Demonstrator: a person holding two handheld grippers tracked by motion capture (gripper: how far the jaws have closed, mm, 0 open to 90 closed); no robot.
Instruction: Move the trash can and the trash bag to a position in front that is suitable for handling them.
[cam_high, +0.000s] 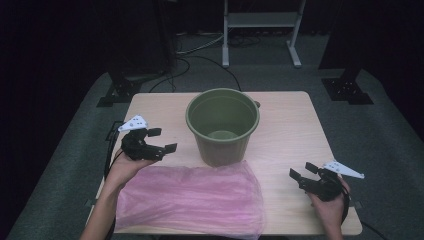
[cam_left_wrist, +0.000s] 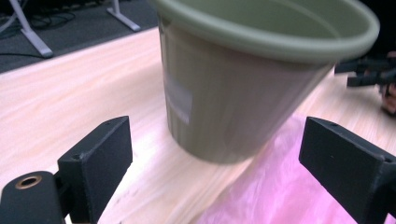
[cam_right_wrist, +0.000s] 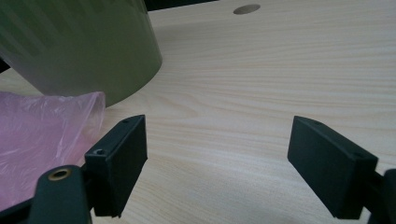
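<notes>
High view: both grippers (cam_high: 161, 140) (cam_high: 302, 171) gape beside round green bucket (cam_high: 223, 125) and filmy pink bag (cam_high: 192, 199).

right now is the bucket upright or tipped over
Upright. The bucket stands on its base on the table, open rim facing up, and the high view looks down to its bottom. A pink bag lies flat in front of it.

Round olive-green plastic bucket (cam_high: 223, 125) with smooth, matt walls, thin translucent pink plastic bag (cam_high: 192, 199), crinkled and faintly glossy, rectangular pale wood-grain table (cam_high: 295, 125) with smooth satin top, black matt plastic left gripper (cam_high: 160, 140) and right gripper (cam_high: 302, 171)
</notes>
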